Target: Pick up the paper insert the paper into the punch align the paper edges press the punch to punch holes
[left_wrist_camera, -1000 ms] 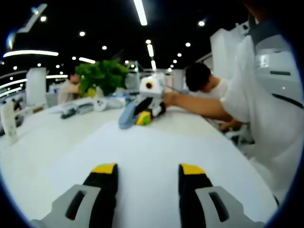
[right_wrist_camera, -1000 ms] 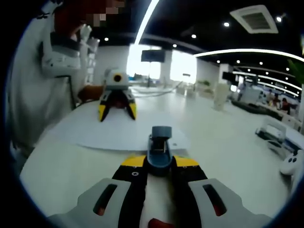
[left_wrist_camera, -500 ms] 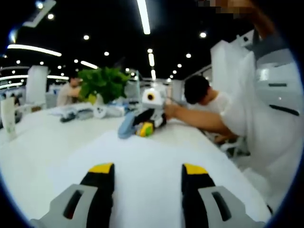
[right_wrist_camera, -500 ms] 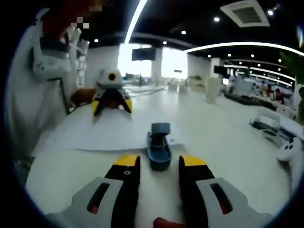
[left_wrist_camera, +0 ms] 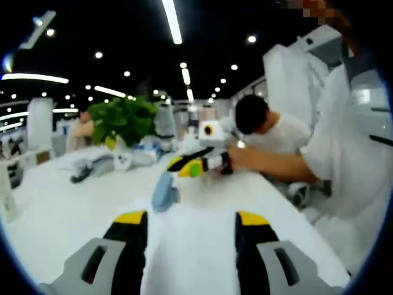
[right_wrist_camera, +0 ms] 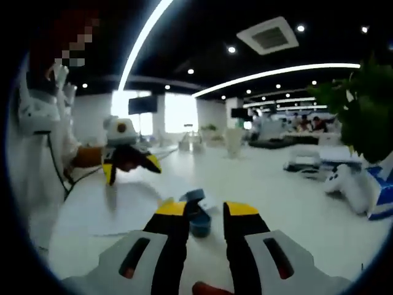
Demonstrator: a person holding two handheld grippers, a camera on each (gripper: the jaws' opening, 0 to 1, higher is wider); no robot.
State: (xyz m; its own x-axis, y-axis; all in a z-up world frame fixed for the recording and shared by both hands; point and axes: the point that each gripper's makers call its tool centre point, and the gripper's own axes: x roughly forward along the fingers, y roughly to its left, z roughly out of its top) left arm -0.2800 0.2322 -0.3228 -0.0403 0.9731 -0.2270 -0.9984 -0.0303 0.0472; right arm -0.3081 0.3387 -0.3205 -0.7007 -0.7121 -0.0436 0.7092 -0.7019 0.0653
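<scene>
A white sheet of paper [left_wrist_camera: 190,246] lies flat on the white table, under my left gripper [left_wrist_camera: 191,218], whose jaws stand wide open with nothing between them. The blue hole punch [left_wrist_camera: 164,189] sits at the paper's far edge. Past it, my right gripper [left_wrist_camera: 199,165] hangs above the table in a hand. In the right gripper view, my right gripper [right_wrist_camera: 206,209] is open and the punch [right_wrist_camera: 198,218] lies just beyond its tips, resting on the paper [right_wrist_camera: 116,209]. The left gripper [right_wrist_camera: 129,169] shows blurred at the far left, its jaws apart.
The person holding the grippers stands along the table's side [left_wrist_camera: 344,172]. Someone else leans over the far end [left_wrist_camera: 264,126]. A green plant [left_wrist_camera: 123,120] and small devices [left_wrist_camera: 92,166] stand at the back. White gadgets [right_wrist_camera: 347,184] and a blue box [right_wrist_camera: 381,190] lie nearby.
My right gripper, shut on the punch a second ago, has let it go, drawn back and risen. The punch stays on the paper. My left gripper stays open.
</scene>
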